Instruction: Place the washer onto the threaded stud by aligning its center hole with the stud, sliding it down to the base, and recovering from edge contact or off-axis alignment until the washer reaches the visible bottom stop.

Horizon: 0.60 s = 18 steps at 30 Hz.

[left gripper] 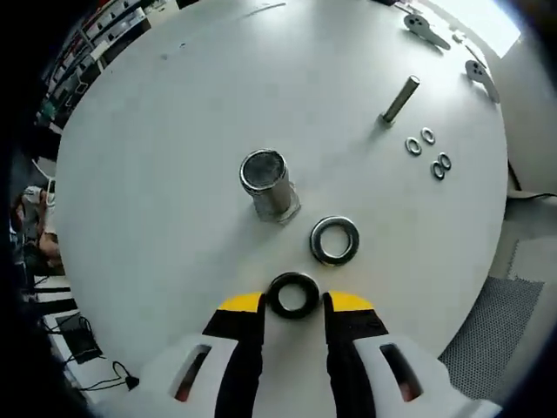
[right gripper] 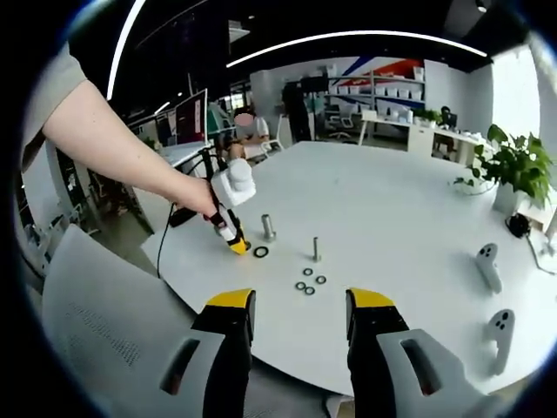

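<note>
- Office surroundings are seen beyond a round white table [right gripper: 418, 218]: shelving, desks, a potted plant [right gripper: 513, 170] at the table's far edge and curved ceiling light strips.
- Near the table's middle, a short wide threaded stud [left gripper: 268, 185] is seen standing upright in the left gripper view; it serves as the landmark below.
- Just beside the stud's base, on the side towards the camera, a silver washer [left gripper: 334, 240] is seen lying flat on the table, not on the stud.
- Nearer the camera than the silver washer, a dark washer [left gripper: 293, 294] is seen lying flat between the yellow-tipped jaws of the left gripper [left gripper: 295, 302].
- The left gripper's jaws are spread to either side of the dark washer; whether the tips touch its rim cannot be told.
- Beyond the stud, well apart from it, a slim bolt [left gripper: 399, 99] is seen standing on the table, with four small washers [left gripper: 428, 151] clustered just beside it.
- Past the bolt, by the table's far edge, two grey controllers [left gripper: 426, 29] are seen.
- In the right gripper view, the left gripper [right gripper: 237, 246] is seen held in a person's hand [right gripper: 198, 198] and tipped down beside the stud [right gripper: 268, 227], with the dark washer [right gripper: 260, 252] at its tip.
- The right gripper [right gripper: 300, 305] is held above the near table edge, well apart from the stud, with its jaws parted and nothing between them.
- A grey chair back [right gripper: 96, 322] is seen below the table edge.
</note>
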Each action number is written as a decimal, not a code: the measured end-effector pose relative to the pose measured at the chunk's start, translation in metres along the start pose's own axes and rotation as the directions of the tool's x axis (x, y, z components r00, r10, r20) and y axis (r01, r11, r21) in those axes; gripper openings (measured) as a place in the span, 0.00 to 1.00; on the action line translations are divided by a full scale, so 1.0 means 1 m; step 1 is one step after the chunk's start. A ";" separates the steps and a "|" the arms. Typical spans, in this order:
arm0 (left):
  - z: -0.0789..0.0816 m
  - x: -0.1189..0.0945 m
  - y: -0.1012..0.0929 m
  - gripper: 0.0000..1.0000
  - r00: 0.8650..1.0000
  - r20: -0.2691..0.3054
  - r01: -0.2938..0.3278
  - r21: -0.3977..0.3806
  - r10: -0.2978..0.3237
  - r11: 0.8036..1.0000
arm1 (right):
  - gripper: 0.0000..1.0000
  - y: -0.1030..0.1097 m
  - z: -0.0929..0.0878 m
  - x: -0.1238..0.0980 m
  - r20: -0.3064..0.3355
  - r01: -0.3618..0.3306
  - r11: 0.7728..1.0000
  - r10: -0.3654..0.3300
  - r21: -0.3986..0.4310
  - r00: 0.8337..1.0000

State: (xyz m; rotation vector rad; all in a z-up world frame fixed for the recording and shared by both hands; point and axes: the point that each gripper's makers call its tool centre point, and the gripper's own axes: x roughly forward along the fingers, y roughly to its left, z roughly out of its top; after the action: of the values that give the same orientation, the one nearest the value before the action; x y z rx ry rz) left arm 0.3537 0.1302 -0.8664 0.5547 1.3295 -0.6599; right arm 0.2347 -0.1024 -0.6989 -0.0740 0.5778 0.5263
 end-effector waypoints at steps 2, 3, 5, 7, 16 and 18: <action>0.001 0.000 0.001 0.26 1.000 0.014 0.003 -0.016 -0.003 1.000 | 0.44 0.000 0.000 0.000 -0.002 -0.001 1.000 0.001 -0.002 1.000; 0.001 0.000 0.001 0.26 1.000 0.018 0.004 -0.007 -0.004 1.000 | 0.44 0.000 0.000 0.000 -0.002 -0.001 1.000 0.001 -0.002 1.000; 0.001 0.001 0.000 0.26 1.000 0.021 0.002 0.000 -0.002 1.000 | 0.44 0.000 0.000 0.000 -0.001 -0.001 1.000 0.001 -0.002 1.000; 0.001 0.001 0.000 0.26 1.000 0.020 -0.002 0.005 0.002 1.000 | 0.43 0.000 -0.001 0.000 -0.004 -0.001 1.000 0.001 -0.003 1.000; 0.002 0.002 -0.002 0.22 1.000 0.003 0.007 0.054 -0.007 0.999 | 0.43 0.002 -0.002 0.001 -0.014 -0.006 1.000 0.006 -0.010 1.000; 0.002 0.002 -0.002 0.22 1.000 0.001 0.007 0.061 -0.008 0.998 | 0.43 0.002 -0.002 0.001 -0.014 -0.006 1.000 0.006 -0.010 1.000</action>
State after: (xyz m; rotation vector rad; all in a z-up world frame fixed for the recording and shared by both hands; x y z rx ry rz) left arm 0.3535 0.1275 -0.8682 0.5985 1.3139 -0.7088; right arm 0.2335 -0.1011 -0.7010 -0.0855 0.5894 0.5348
